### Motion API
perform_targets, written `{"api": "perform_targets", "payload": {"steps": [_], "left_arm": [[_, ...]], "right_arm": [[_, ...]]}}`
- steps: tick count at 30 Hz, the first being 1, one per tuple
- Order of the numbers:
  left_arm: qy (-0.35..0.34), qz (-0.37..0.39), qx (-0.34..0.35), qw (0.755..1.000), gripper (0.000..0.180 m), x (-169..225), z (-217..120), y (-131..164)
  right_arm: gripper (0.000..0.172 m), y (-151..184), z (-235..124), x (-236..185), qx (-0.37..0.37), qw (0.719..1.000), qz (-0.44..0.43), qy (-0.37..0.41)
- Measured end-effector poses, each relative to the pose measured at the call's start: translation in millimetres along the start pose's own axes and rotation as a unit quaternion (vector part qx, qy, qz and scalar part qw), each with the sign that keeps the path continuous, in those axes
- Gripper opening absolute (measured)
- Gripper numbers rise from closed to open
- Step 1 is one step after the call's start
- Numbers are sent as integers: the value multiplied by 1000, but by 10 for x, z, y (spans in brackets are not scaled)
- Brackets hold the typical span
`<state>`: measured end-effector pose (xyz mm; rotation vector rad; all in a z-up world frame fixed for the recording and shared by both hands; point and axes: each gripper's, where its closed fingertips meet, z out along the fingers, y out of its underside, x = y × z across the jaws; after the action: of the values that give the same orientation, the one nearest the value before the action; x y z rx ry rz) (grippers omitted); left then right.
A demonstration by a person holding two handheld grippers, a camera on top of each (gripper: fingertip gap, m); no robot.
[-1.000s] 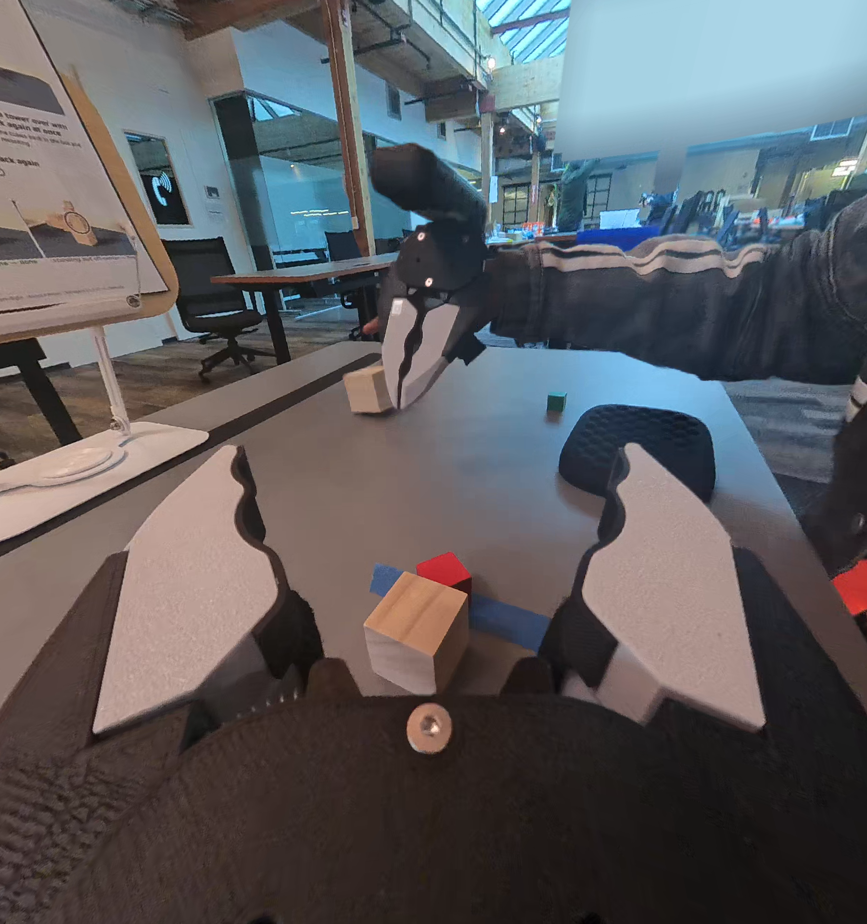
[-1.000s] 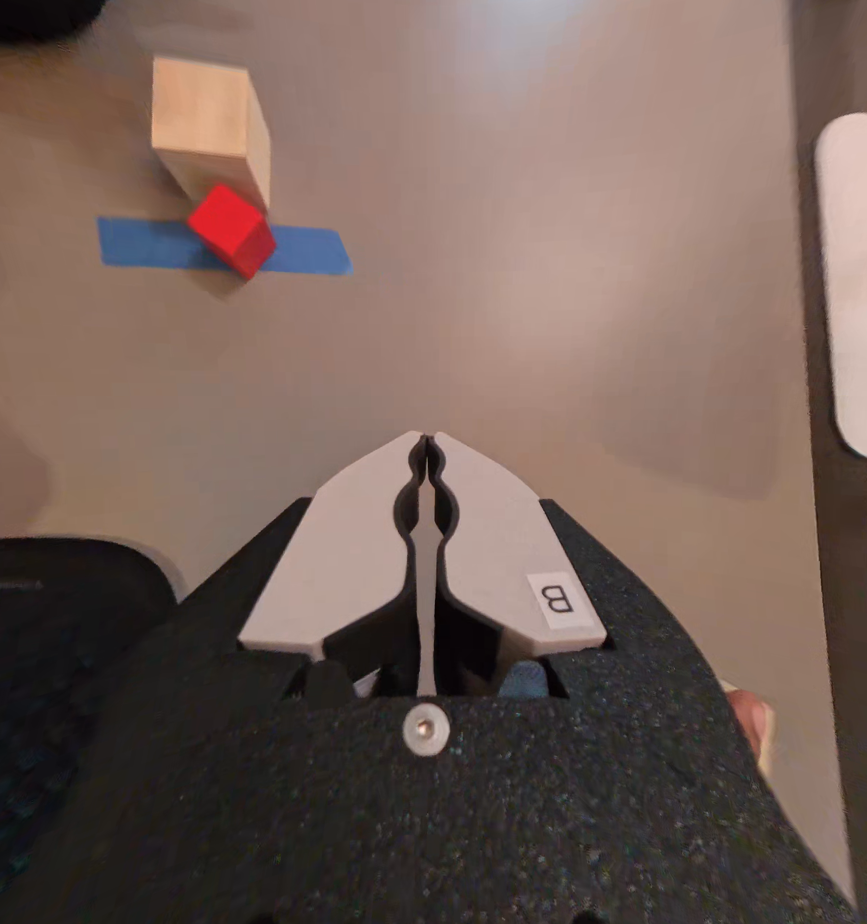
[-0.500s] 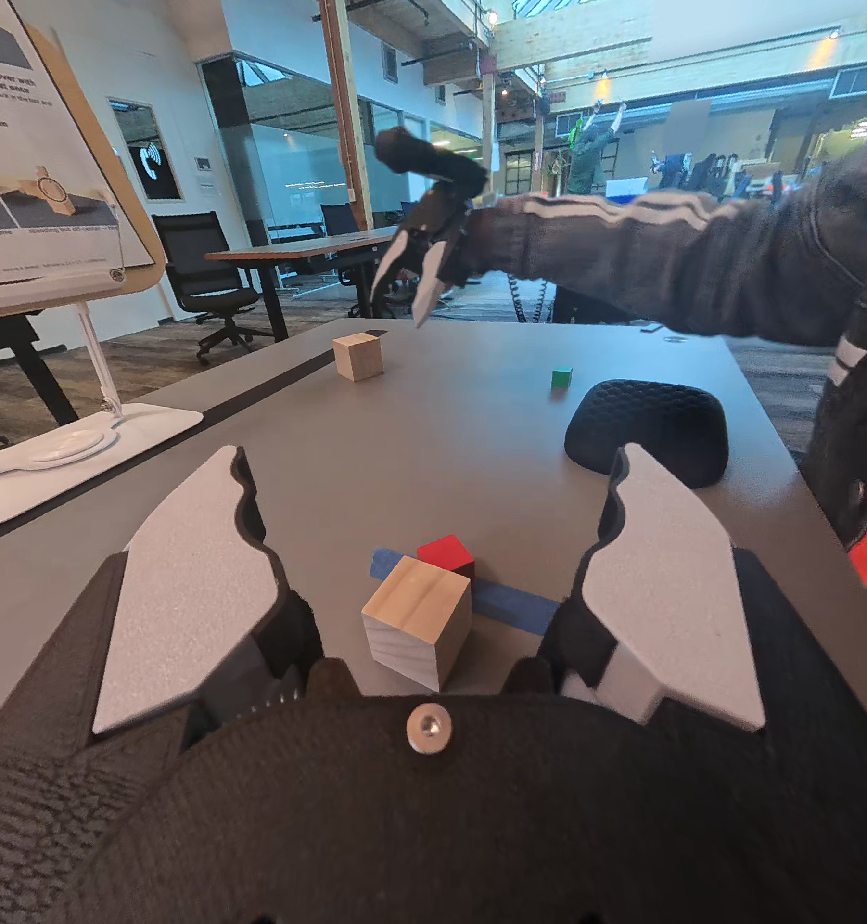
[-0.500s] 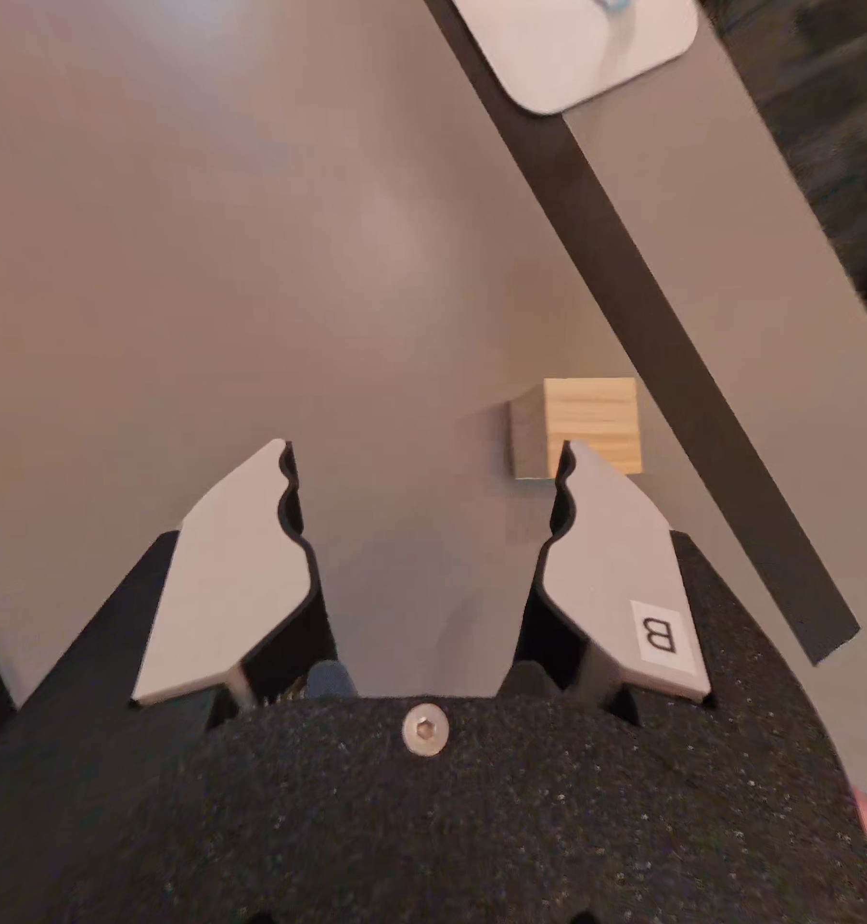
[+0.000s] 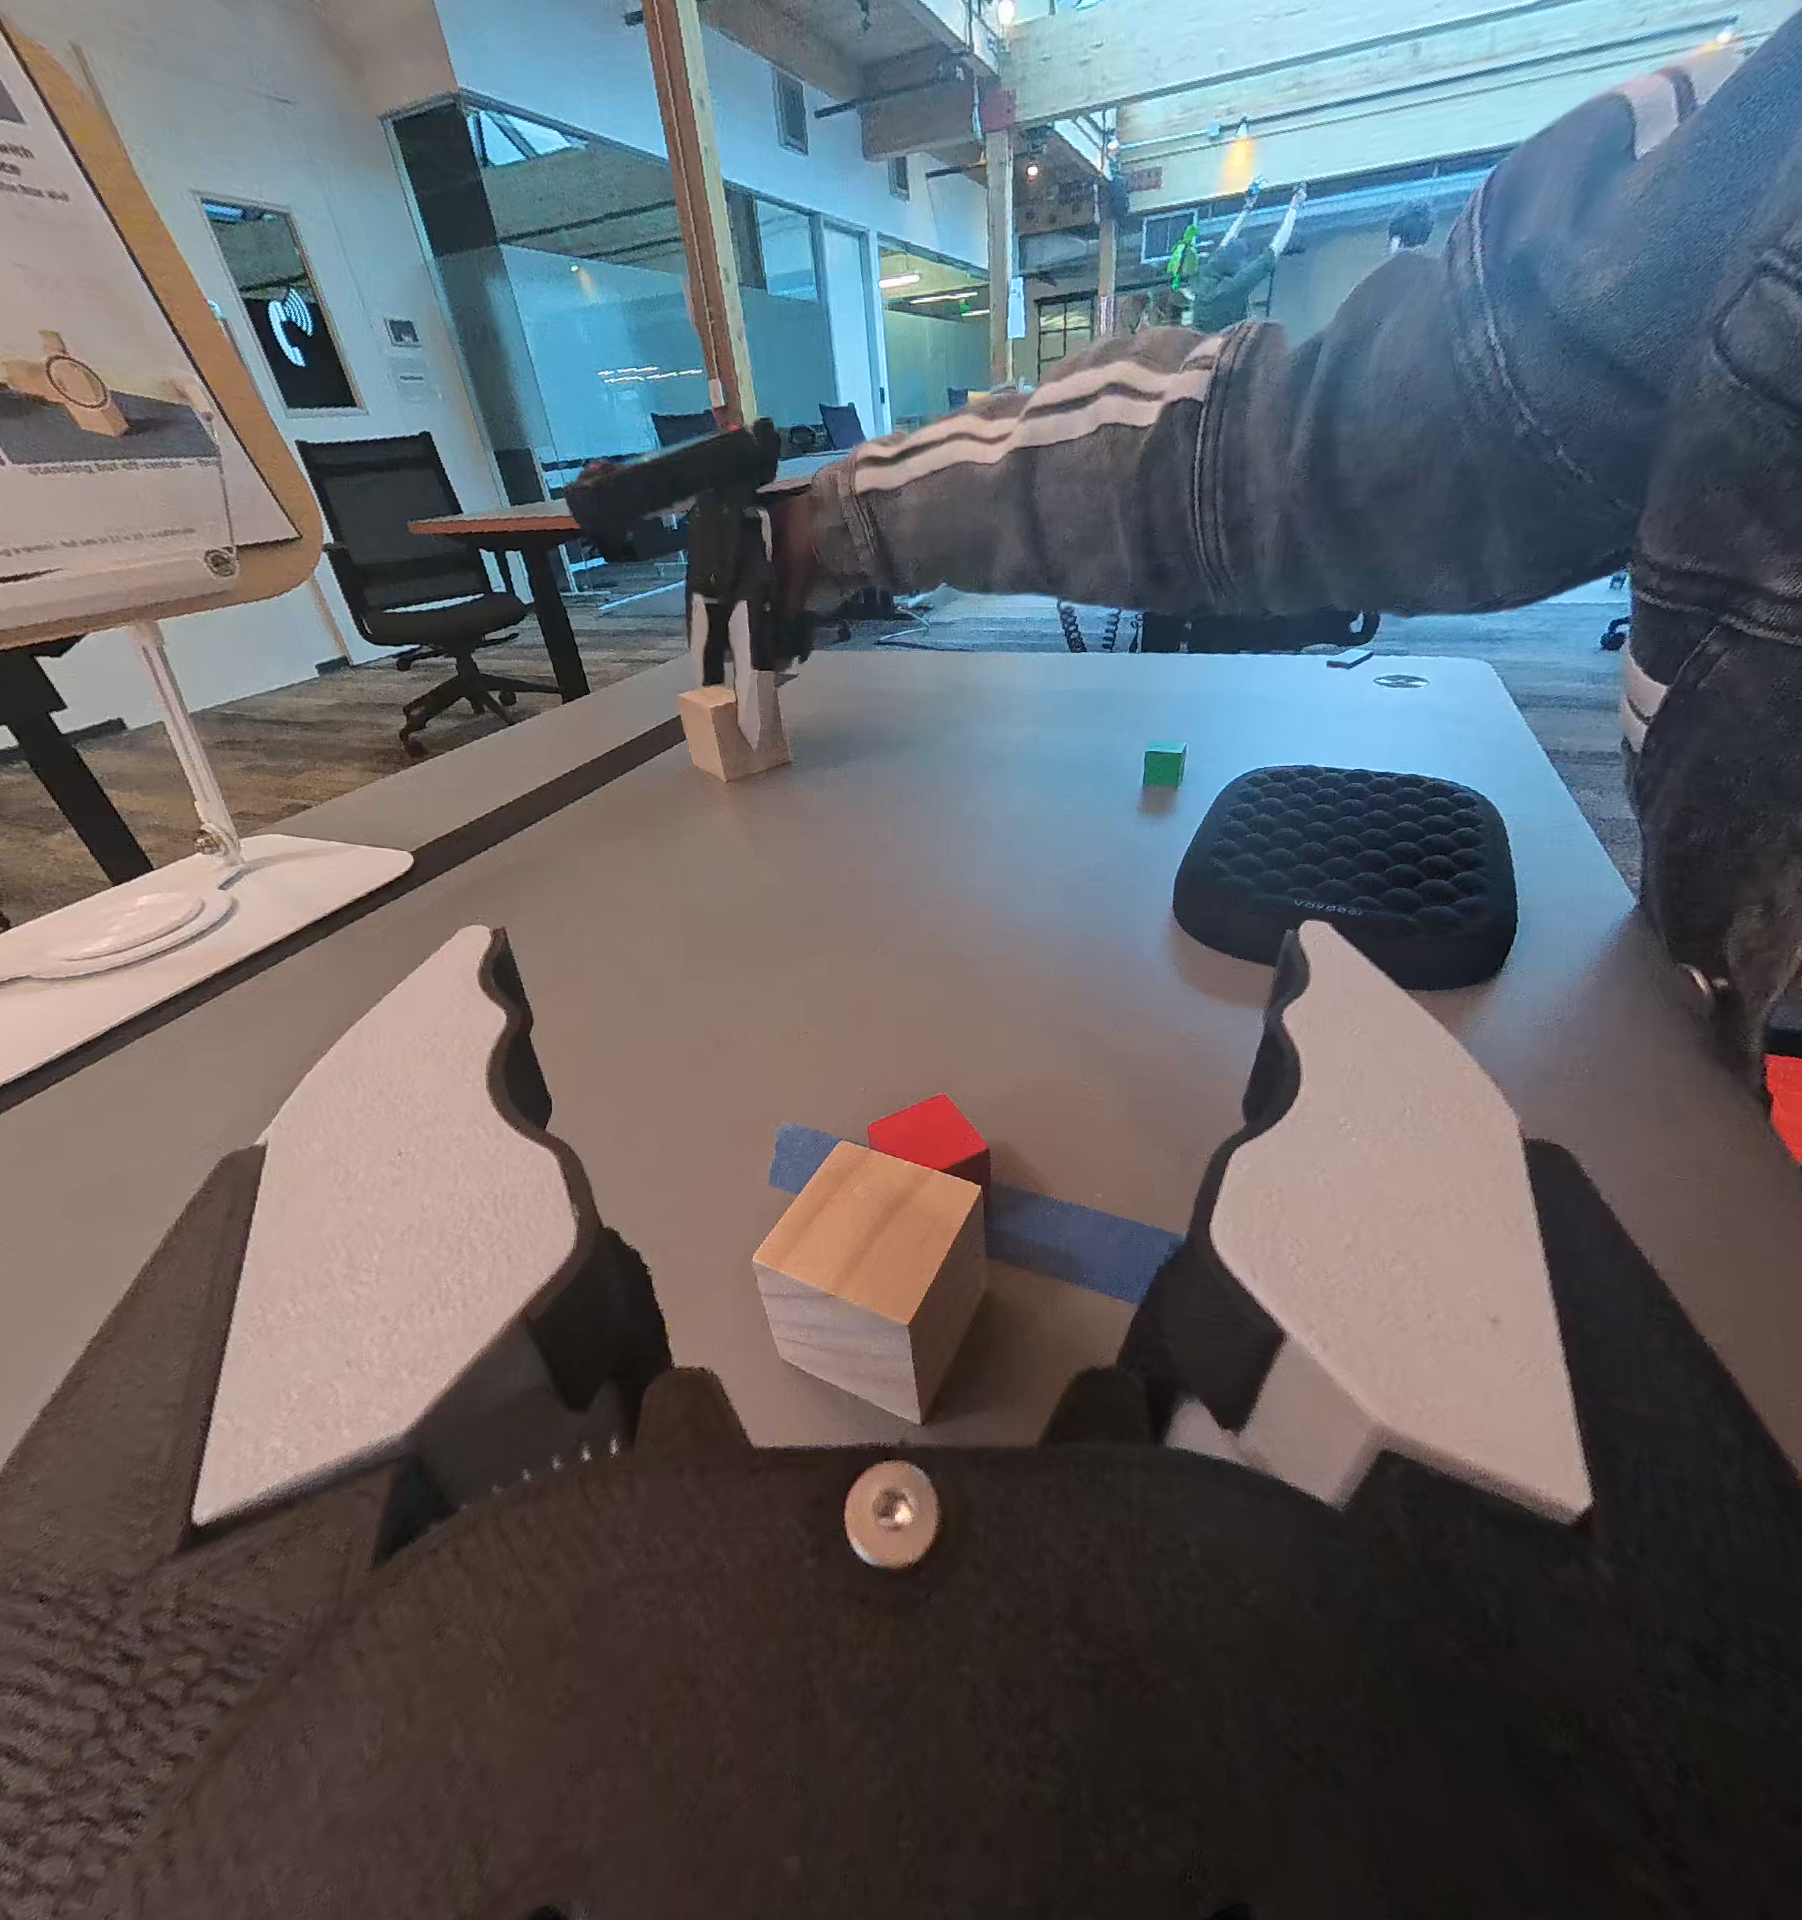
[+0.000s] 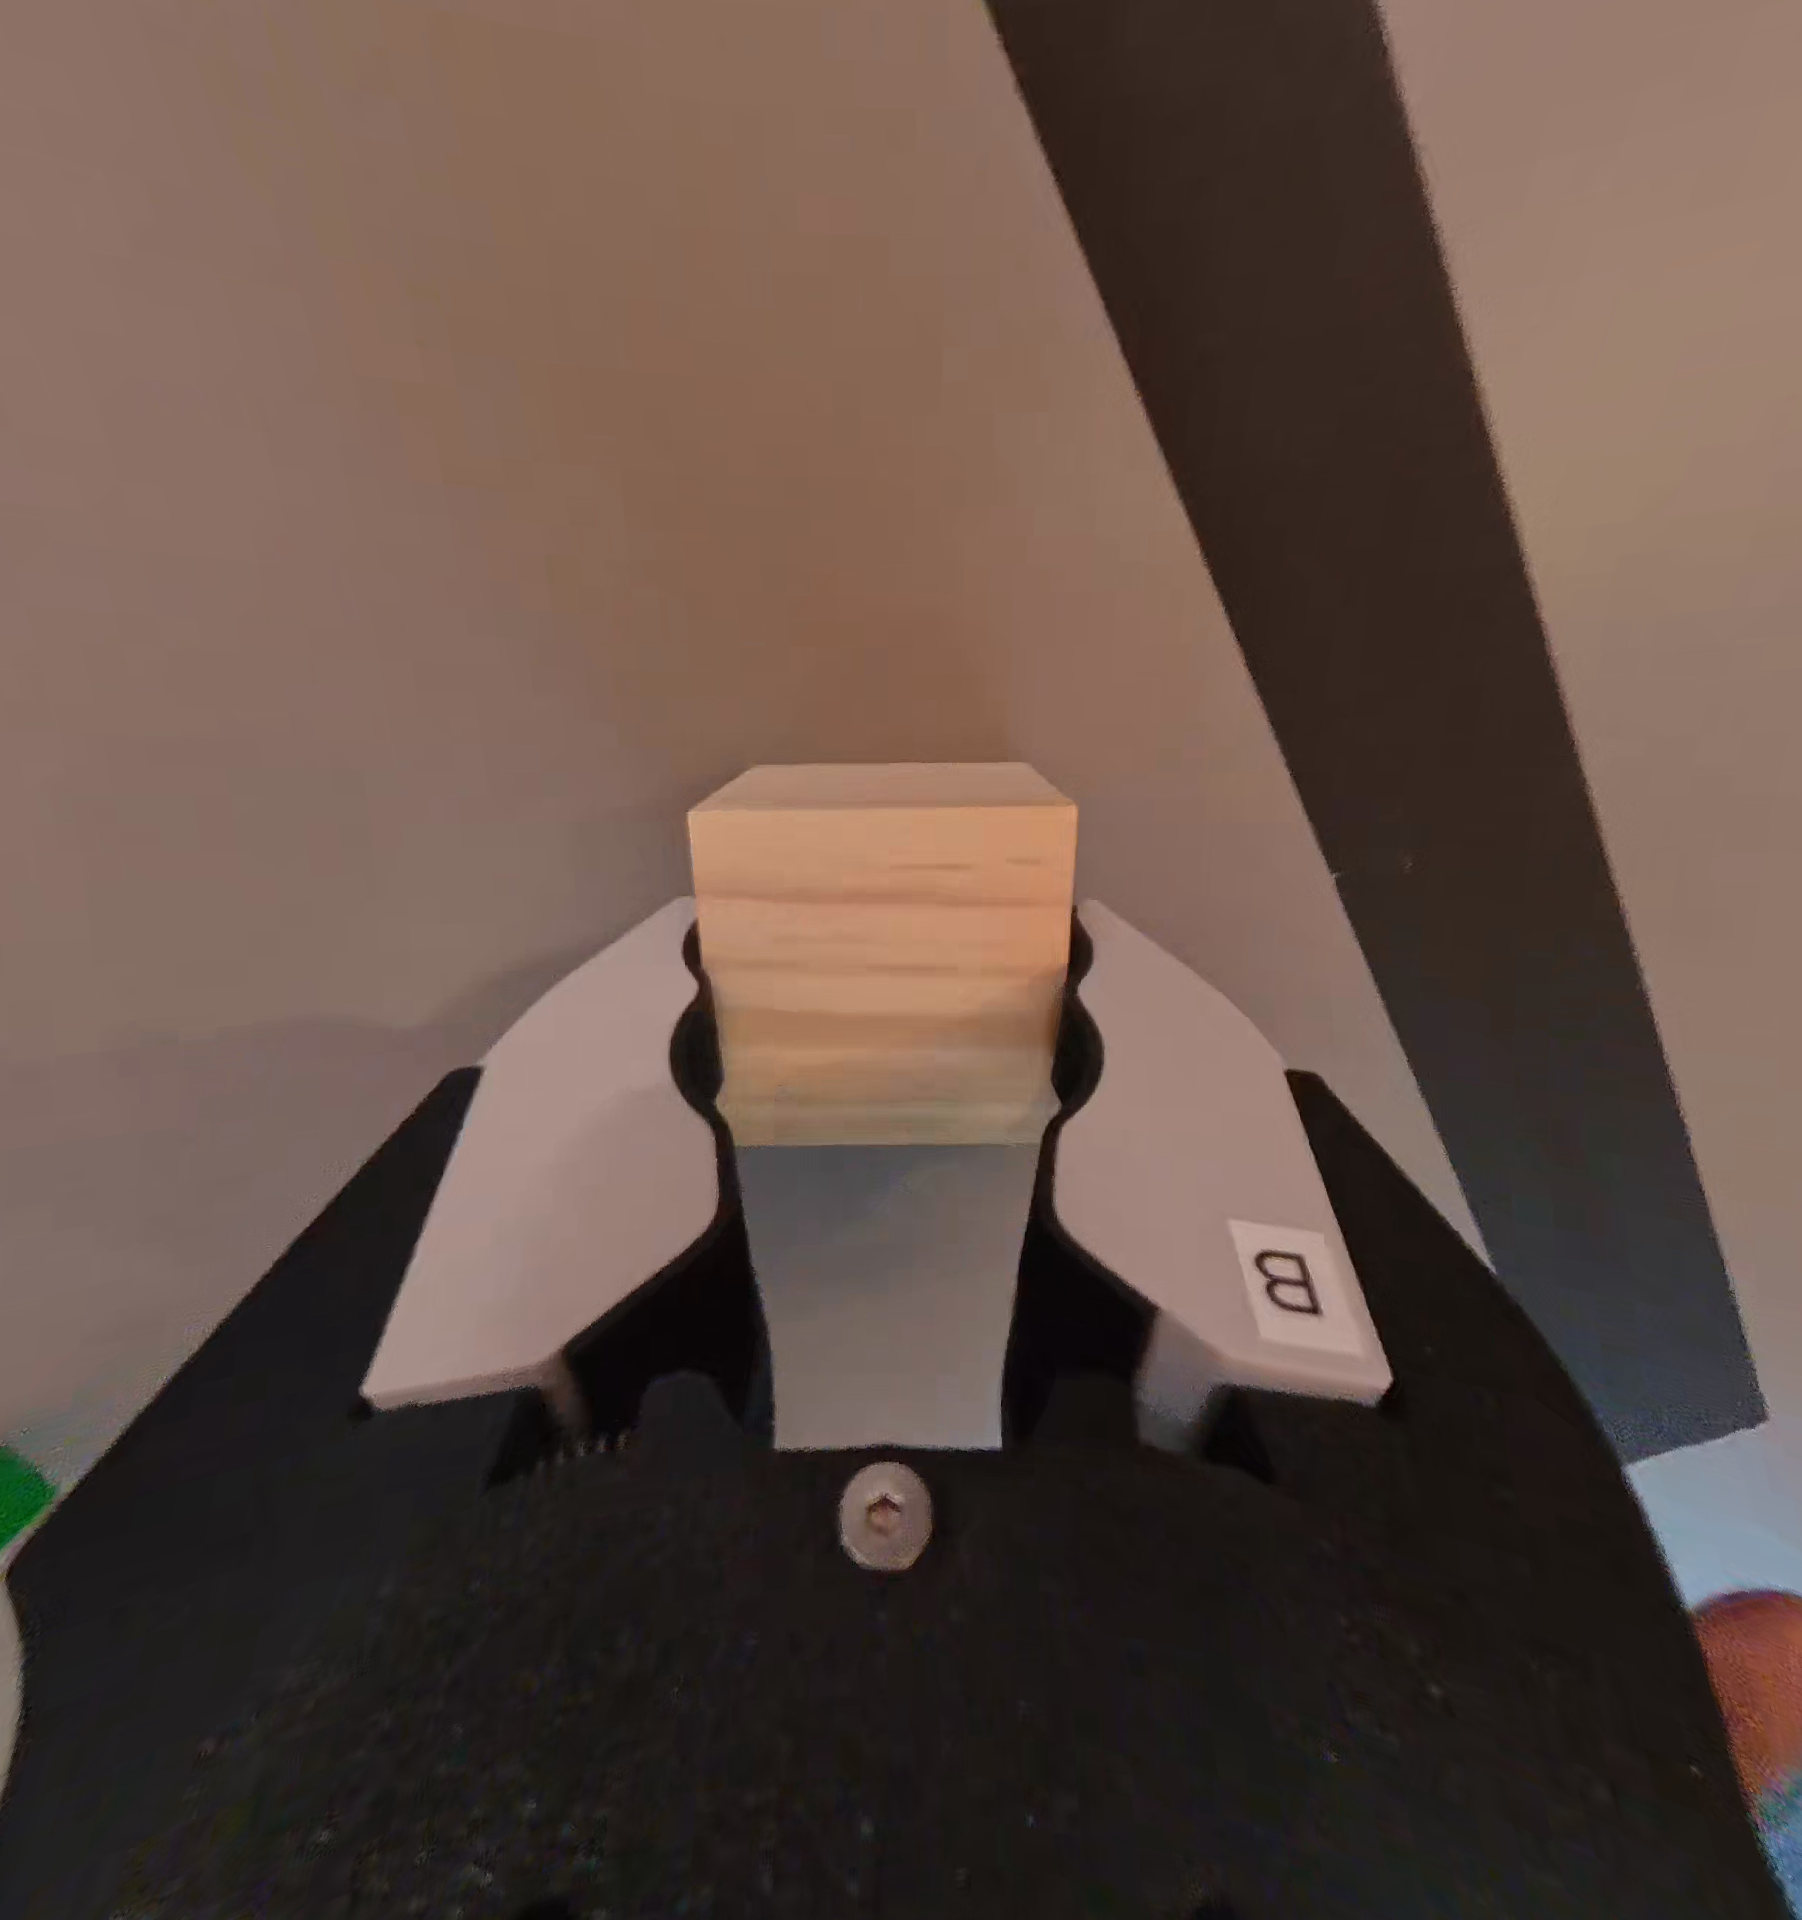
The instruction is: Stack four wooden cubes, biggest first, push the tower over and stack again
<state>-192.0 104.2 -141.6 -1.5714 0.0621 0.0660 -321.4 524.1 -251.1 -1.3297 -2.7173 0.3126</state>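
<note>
Left wrist view, near to far: my left gripper hangs low over the near part of the table, jaws spread wide, nothing pinched. Between them but well clear of both pads sits the big cube, corner-on to me, w/ the red cube touching its far side; both lie on a blue tape strip. Farther right, a black pad near the right edge, the small green cube just beyond it. Far left, by the dark strip, my right gripper comes straight down onto the mid cube.

Right wrist view confirms: right gripper pinching that cube, pads pressed on its left and right faces, cube square between them, protruding past the tips, no long axis to mind.

Key relation, I judge: the mid cube is far-left of the big one, so the right arm must carry it back toward the tape. Left is nearer the base. No containers in sight.
</note>
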Motion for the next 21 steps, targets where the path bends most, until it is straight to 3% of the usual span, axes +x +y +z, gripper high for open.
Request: {"api": "perform_targets", "payload": {"steps": [6, 11, 14, 16, 18, 21], "left_arm": [[-4, 7, -10, 1000, 131, -3, 12, 28], [-5, 4, -17, 1000, 131, -3, 19, 39], [-15, 9, -7, 1000, 130, -16, 15, -16], [-31, 3, 24, 999, 120, -48, 2, -144], [-62, 10, 87, 994, 114, -81, -34, -387], [-115, 152, 131, 973, 105, -1, -93, -641]], "right_arm": [[61, -365, -330, -608, 72, 994, -87, 3], [61, -767, -640, -1850, 134, 969, -207, -21], [61, -1076, -827, -2653, 235, 942, -234, -52], [61, -1336, -1015, -3172, 348, 911, -200, -93], [60, -1545, -1228, -3638, 457, 862, -113, -187], [60, -1706, -1452, -4033, 553, 762, 26, -337]]}}
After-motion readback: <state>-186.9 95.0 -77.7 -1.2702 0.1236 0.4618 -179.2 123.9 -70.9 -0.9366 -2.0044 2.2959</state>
